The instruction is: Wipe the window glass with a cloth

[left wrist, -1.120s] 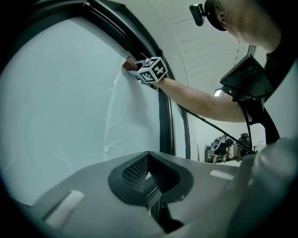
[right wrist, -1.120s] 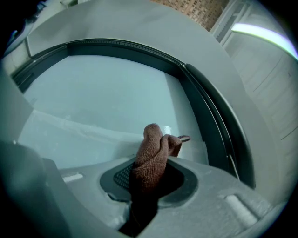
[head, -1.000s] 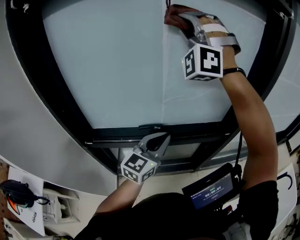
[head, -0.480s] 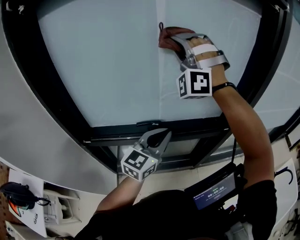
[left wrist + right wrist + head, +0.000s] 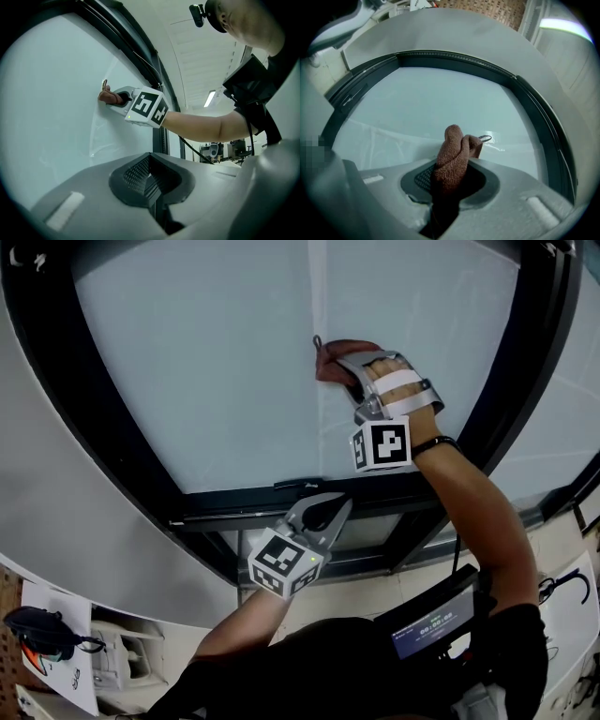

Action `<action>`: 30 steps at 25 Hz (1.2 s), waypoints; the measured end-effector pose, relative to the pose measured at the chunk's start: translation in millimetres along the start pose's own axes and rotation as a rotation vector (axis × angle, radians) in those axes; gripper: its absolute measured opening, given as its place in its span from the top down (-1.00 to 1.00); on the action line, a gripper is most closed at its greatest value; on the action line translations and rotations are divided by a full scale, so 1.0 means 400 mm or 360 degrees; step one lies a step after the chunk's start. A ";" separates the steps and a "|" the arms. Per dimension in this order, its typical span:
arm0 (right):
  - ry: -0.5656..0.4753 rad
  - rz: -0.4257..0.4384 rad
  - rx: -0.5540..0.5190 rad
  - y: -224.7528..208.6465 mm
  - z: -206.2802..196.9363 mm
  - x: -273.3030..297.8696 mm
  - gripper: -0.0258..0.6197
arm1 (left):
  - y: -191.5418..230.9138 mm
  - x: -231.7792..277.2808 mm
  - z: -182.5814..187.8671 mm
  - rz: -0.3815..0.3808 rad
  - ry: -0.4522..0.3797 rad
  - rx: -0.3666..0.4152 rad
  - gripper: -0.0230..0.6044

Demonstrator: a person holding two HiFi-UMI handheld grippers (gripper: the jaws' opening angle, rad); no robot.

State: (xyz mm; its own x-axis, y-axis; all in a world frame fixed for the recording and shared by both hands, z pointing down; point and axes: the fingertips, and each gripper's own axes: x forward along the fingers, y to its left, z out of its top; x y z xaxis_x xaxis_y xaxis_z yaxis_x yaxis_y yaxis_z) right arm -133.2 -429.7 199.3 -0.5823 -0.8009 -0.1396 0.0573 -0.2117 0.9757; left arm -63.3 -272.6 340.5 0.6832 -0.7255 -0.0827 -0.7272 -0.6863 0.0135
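Observation:
The window glass (image 5: 206, 381) is a wide pale pane in a black frame (image 5: 281, 507). My right gripper (image 5: 352, 381) is shut on a brown-red cloth (image 5: 330, 362) and presses it against the pane just right of the middle. In the right gripper view the cloth (image 5: 452, 157) bulges up out of the jaws of the right gripper (image 5: 450, 183), with the glass (image 5: 431, 98) behind it. My left gripper (image 5: 328, 510) hangs low by the frame's bottom bar, shut and holding nothing. The left gripper view looks over the left gripper (image 5: 152, 183) at the cloth (image 5: 108, 97) on the glass (image 5: 51, 103).
A faint vertical seam (image 5: 319, 296) runs down the pane. A grey wall panel (image 5: 66, 521) curves along the left of the frame. A small screen device (image 5: 431, 624) hangs at the person's chest. Papers and a dark object (image 5: 37, 634) lie at lower left.
My right gripper has slid the cloth down the glass from near the top edge toward the middle. The left gripper has barely shifted.

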 end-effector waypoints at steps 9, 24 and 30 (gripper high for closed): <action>-0.0015 0.0157 0.0051 0.107 0.018 -0.020 0.70 | 0.029 0.040 0.061 -0.0037 -0.0019 0.0133 0.87; -0.0203 0.0453 0.0220 0.068 0.029 -0.052 0.70 | -0.018 0.115 0.097 -0.0256 0.0066 0.0206 0.87; -0.0126 0.0025 0.0020 -0.220 -0.063 -0.058 0.70 | -0.023 0.131 0.093 -0.0221 0.0053 0.0157 0.87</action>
State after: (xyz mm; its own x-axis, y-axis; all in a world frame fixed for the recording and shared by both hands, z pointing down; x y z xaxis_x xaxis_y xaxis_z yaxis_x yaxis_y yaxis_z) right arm -104.2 -406.4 112.4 -0.6437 -0.7572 -0.1109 0.0573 -0.1922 0.9797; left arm -23.4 -302.4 298.9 0.7781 -0.6266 -0.0439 -0.6277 -0.7728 -0.0938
